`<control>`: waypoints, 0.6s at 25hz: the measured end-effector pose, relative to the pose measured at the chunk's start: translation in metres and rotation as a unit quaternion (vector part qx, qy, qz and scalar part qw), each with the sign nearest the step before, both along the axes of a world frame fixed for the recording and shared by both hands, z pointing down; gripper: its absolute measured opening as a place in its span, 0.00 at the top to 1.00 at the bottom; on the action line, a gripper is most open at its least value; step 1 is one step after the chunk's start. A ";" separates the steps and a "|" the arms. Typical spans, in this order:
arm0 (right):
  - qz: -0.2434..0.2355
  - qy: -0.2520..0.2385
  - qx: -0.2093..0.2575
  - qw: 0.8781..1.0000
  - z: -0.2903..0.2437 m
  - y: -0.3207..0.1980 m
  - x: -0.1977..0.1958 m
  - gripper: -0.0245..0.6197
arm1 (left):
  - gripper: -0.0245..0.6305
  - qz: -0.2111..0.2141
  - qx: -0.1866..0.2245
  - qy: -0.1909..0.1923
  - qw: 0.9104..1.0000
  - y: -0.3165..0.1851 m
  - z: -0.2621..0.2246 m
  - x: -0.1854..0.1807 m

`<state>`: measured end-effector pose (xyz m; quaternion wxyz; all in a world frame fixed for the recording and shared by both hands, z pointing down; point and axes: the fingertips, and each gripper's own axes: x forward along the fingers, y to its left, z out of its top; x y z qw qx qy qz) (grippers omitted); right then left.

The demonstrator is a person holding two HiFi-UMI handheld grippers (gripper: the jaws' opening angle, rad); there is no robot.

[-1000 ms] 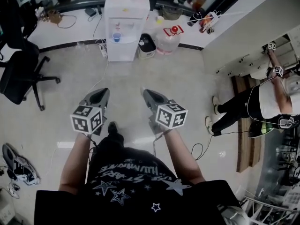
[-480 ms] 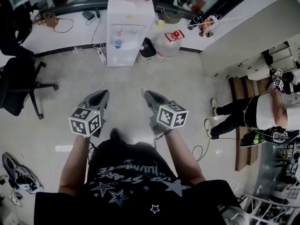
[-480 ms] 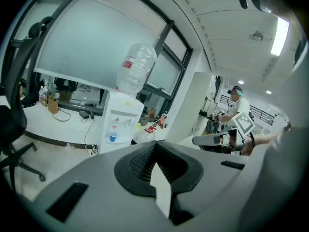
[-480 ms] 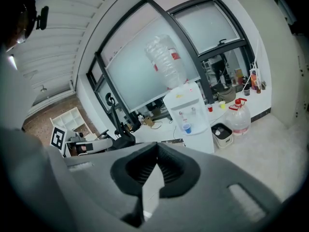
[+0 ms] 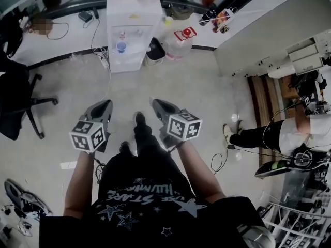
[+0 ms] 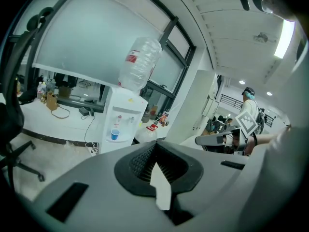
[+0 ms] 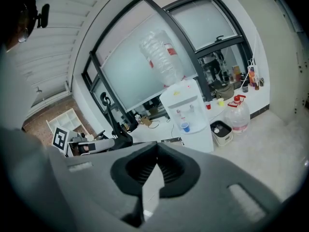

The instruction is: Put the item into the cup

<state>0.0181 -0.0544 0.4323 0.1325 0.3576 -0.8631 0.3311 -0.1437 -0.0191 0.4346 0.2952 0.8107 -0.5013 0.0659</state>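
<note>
A small blue cup [image 5: 121,47] stands in the tap recess of a white water dispenser [image 5: 129,27] far ahead across the floor. The same cup [image 6: 114,134] shows in the left gripper view, and the cup [image 7: 185,127] also in the right gripper view. My left gripper [image 5: 103,106] and right gripper [image 5: 155,103] are held side by side at waist height, well short of the dispenser. Both are shut with nothing between the jaws: the left gripper [image 6: 155,144] and the right gripper [image 7: 157,157] each show pads meeting at the tip. No item to carry is visible.
A black bin [image 5: 155,49] and a large water jug [image 5: 178,40] stand right of the dispenser. A black office chair [image 5: 15,102] is at the left. Another person [image 5: 274,133] with grippers is at the right, beside a white partition [image 5: 269,30]. Cables lie on the floor.
The view has shifted so the dispenser sits further left. A leg and shoe have stepped forward between the grippers. Both grippers stay shut and level.
</note>
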 end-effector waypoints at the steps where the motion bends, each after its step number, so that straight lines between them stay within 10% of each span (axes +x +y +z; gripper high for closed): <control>1: 0.002 -0.001 0.000 1.000 0.001 -0.004 0.001 0.96 | 0.95 0.000 -0.001 -0.001 1.000 -0.003 0.001 0.000; 15: -0.005 -0.031 -0.033 0.999 0.035 -0.118 -0.006 0.96 | 0.95 -0.030 -0.040 -0.024 0.998 -0.084 0.027 -0.006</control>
